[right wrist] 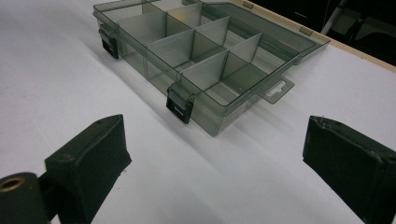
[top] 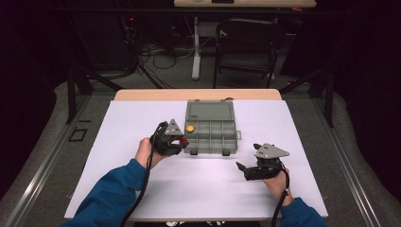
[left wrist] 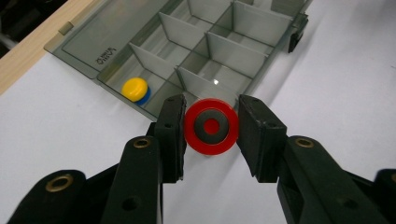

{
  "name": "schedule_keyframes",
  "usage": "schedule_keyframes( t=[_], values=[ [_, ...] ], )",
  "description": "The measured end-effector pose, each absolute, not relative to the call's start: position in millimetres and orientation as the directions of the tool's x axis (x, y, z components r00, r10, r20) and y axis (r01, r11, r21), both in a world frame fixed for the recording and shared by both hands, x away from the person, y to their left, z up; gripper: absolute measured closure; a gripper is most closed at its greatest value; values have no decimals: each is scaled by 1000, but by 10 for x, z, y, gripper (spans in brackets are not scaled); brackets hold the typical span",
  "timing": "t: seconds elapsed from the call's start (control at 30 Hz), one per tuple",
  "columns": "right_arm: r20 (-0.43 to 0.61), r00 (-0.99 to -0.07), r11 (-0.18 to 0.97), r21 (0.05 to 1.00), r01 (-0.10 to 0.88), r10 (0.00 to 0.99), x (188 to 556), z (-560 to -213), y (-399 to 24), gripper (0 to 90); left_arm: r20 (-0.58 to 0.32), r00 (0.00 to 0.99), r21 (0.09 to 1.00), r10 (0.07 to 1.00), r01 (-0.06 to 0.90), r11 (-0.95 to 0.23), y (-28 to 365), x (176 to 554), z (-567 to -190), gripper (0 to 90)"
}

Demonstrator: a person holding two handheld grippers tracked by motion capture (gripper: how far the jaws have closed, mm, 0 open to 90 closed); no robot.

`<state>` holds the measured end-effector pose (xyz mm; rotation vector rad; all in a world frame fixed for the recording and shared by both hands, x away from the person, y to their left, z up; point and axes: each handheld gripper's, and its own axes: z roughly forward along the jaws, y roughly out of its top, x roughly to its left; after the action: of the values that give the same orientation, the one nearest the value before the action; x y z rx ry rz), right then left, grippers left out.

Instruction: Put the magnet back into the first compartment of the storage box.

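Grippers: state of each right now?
Left gripper: closed on the red round disc with a grey ring.
Right gripper: open, nothing between its fingers.

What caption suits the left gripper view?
Left hand-held gripper holds a red disc before the open compartment box.

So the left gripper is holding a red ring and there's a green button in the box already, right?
Not quite: the button in the box is yellow, as the left gripper view shows. The left gripper does hold the red ring.
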<state>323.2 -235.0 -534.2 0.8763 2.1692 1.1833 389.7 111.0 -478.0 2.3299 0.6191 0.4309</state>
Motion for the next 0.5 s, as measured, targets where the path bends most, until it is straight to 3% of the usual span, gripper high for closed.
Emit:
schedule_keyframes(
  t=[0.5],
  values=[
    [-130,-660,411,864,291,740,3234,-5342,-2355,57,139,805,694,577,337,-637,1056,4182,-4724,628]
  ],
)
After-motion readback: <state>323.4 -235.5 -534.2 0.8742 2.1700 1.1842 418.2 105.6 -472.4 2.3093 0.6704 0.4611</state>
